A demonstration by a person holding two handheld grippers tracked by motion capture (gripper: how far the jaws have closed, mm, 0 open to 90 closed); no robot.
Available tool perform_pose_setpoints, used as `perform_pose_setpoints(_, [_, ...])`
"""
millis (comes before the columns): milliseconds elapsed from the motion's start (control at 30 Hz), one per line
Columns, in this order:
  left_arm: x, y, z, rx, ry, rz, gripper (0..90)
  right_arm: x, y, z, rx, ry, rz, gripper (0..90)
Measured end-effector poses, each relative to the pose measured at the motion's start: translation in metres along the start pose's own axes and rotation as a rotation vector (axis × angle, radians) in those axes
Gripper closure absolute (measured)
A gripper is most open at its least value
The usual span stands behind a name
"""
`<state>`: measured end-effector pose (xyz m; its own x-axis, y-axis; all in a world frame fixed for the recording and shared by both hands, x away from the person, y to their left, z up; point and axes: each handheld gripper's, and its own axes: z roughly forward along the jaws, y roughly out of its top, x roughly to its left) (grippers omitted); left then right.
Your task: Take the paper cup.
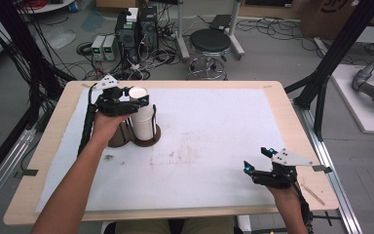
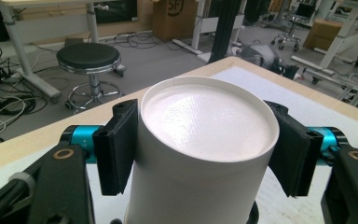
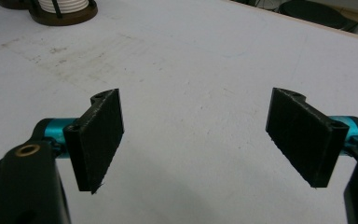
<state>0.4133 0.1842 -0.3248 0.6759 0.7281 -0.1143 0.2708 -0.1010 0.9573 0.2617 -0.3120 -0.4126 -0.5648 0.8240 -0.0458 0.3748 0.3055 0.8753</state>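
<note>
White paper cup (image 1: 141,117), turned bottom-up with its flat base on top, stands in a round dark brown holder (image 1: 146,137) near the far left corner of the worktop (image 1: 44,161). In the left gripper view the cup (image 2: 205,154) sits between the two black pads, and each pad (image 2: 117,147) lies against its side just below the rim. The left gripper (image 1: 135,101) reaches the cup from the left edge side, held in the person's left hand (image 1: 108,122), so its jaws are closed around the cup near its top. A grey three-cornered plate sits on top of this gripper.

A white sheet (image 1: 214,126) covers most of the wooden worktop and carries faint brown smudges near its middle.

The right gripper (image 1: 257,161) hangs over the sheet near the near right corner, well apart from the cup. In the right gripper view its jaws stand wide open with nothing between them, one pad (image 3: 100,140) at each side and bare sheet (image 3: 191,93) in the gap. The holder (image 3: 63,11) shows at the top left of that view.

Beyond the far edge, on a grey floor, stand a black round stool (image 1: 209,46), computer boxes (image 1: 136,29) and loose cables.
</note>
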Motion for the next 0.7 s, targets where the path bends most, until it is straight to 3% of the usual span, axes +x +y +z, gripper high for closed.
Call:
perform_pose_setpoints(167, [0.001,0.009,-0.007,-0.040,-0.007,-0.021,32.5,0.000,0.000,0.000,-0.002,0.000,-0.001,19.4])
perform_pose_setpoints(567, [-0.003,0.042,-0.030,-0.104,-0.023,0.012,33.0,0.001,0.001,-0.001,-0.007,-0.002,-0.003,19.4])
perform_pose_setpoints(600, [-0.004,0.047,-0.035,-0.132,-0.023,0.017,33.1,0.001,0.001,-0.001,-0.008,-0.002,-0.002,19.4])
perform_pose_setpoints(700, [-0.004,0.055,-0.045,-0.151,-0.021,0.025,33.1,0.001,0.001,-0.001,-0.008,-0.002,-0.003,19.4])
